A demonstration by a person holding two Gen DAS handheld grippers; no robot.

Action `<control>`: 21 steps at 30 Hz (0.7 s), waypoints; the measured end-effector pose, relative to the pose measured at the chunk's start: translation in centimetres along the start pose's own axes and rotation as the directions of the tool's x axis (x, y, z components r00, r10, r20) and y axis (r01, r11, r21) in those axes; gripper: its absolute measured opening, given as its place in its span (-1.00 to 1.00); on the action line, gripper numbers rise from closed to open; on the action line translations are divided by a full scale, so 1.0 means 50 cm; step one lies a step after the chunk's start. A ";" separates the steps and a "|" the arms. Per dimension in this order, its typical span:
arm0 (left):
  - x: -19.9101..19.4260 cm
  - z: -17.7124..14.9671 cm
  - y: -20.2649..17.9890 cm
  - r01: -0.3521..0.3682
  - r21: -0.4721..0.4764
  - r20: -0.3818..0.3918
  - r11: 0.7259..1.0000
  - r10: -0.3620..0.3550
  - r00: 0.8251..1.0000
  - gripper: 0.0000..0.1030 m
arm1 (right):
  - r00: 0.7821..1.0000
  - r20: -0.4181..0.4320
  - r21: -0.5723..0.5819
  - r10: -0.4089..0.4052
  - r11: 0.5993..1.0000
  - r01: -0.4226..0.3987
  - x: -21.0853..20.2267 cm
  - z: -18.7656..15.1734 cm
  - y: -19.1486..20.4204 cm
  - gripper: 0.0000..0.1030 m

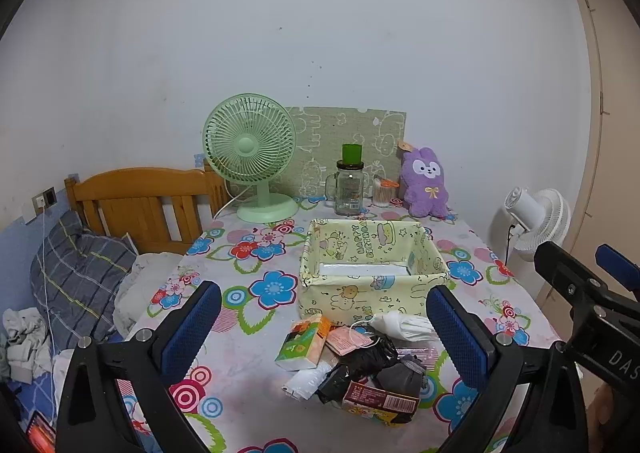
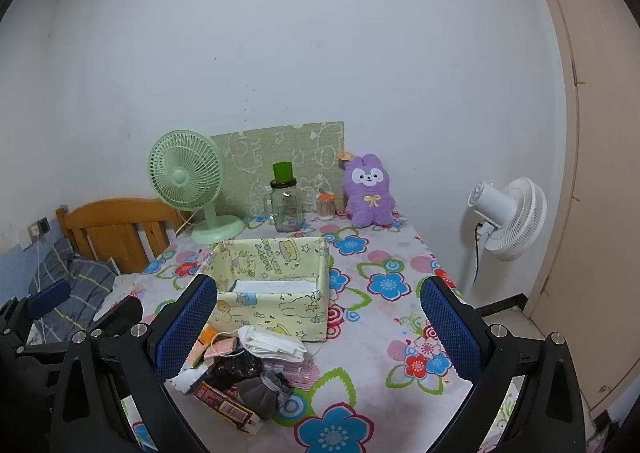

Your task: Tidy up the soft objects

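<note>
A small heap lies near the table's front: a green tissue pack (image 1: 305, 341), white face masks (image 1: 404, 325) (image 2: 274, 345), a crumpled black bag (image 1: 360, 363) (image 2: 236, 367), a grey sock (image 1: 402, 375) (image 2: 262, 387) and a dark red packet (image 1: 380, 403) (image 2: 226, 405). Behind it stands an empty pale yellow fabric box (image 1: 374, 277) (image 2: 272, 285). My left gripper (image 1: 324, 337) is open above the heap, touching nothing. My right gripper (image 2: 318, 329) is open too, with the heap by its left finger. In the left wrist view the right gripper shows at the right edge (image 1: 592, 293).
At the back of the flowered tablecloth (image 1: 248, 365) stand a green desk fan (image 1: 250, 157), a glass jar with a green cap (image 1: 349, 183), a swab jar (image 1: 382, 193) and a purple plush rabbit (image 1: 426, 183). A bed lies left, a white floor fan (image 2: 508, 219) right.
</note>
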State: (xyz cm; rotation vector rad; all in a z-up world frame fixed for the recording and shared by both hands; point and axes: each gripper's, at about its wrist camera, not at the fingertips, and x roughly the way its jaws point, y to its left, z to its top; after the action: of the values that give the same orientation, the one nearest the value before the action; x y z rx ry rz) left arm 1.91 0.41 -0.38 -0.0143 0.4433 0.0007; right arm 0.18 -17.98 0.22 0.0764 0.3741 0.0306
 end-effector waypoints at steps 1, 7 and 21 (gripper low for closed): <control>0.000 0.001 -0.002 0.002 0.002 -0.001 1.000 -0.002 1.000 1.00 | 1.000 0.000 0.000 -0.001 1.000 0.001 0.000 0.000 0.000 0.99; -0.002 0.001 -0.009 0.011 0.010 0.002 1.000 -0.011 1.000 1.00 | 1.000 -0.004 0.004 -0.006 1.000 0.006 0.000 -0.001 -0.004 0.99; -0.001 0.001 -0.013 0.021 0.008 -0.002 1.000 -0.021 1.000 1.00 | 1.000 -0.007 0.008 -0.007 1.000 0.007 -0.002 -0.002 -0.008 0.99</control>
State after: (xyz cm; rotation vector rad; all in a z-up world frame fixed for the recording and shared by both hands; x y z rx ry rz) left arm 1.88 -0.26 -0.27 -0.0111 0.4450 -0.0213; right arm 0.08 -18.35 0.14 0.0827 0.3815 0.0220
